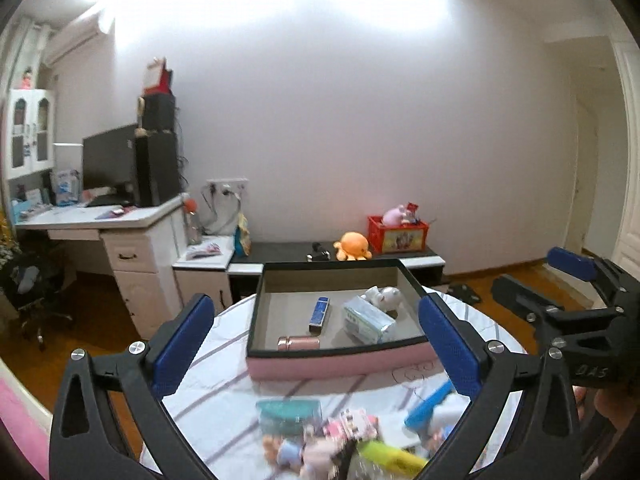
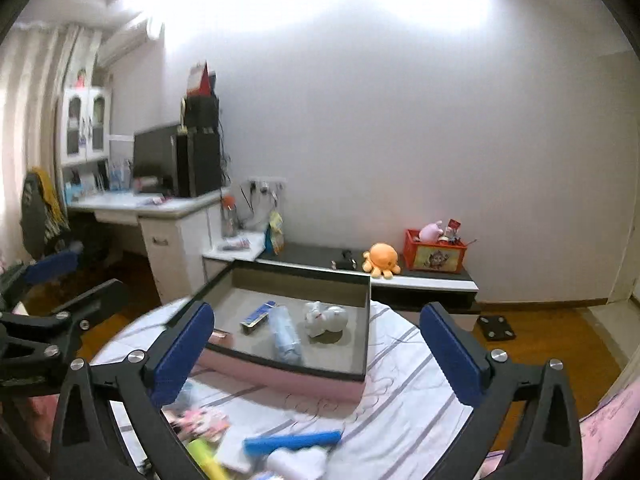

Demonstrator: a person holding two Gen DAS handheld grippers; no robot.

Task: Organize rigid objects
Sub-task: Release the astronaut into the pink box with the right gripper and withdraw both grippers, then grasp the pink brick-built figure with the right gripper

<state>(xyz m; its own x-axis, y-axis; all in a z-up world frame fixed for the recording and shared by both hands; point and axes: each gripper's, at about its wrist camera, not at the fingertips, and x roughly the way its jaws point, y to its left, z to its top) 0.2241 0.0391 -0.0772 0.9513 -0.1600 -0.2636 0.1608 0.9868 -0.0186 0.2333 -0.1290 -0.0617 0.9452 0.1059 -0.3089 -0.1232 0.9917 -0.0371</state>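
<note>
A pink-sided box [image 1: 340,368] [image 2: 280,380] with a black rim sits on the round table. In it lie a blue stick [image 1: 319,314], a pink tube [image 1: 298,343], a tissue pack [image 1: 368,320] and a white figurine [image 1: 384,296]. Blurred loose things lie nearer me: a teal case [image 1: 288,410], a blue bar [image 2: 292,442], a yellow piece [image 1: 390,456] and small toys [image 1: 296,450]. My left gripper [image 1: 316,308] hangs open and empty above the loose pile, facing the box. Beside it, my right gripper [image 2: 317,312] is also open and empty.
A striped cloth [image 1: 224,360] covers the table. Behind it stands a low cabinet [image 1: 280,248] bearing an orange octopus plush [image 1: 352,246] and a red box [image 1: 398,234]. A white desk [image 1: 100,216] and an office chair [image 1: 36,292] are at the left.
</note>
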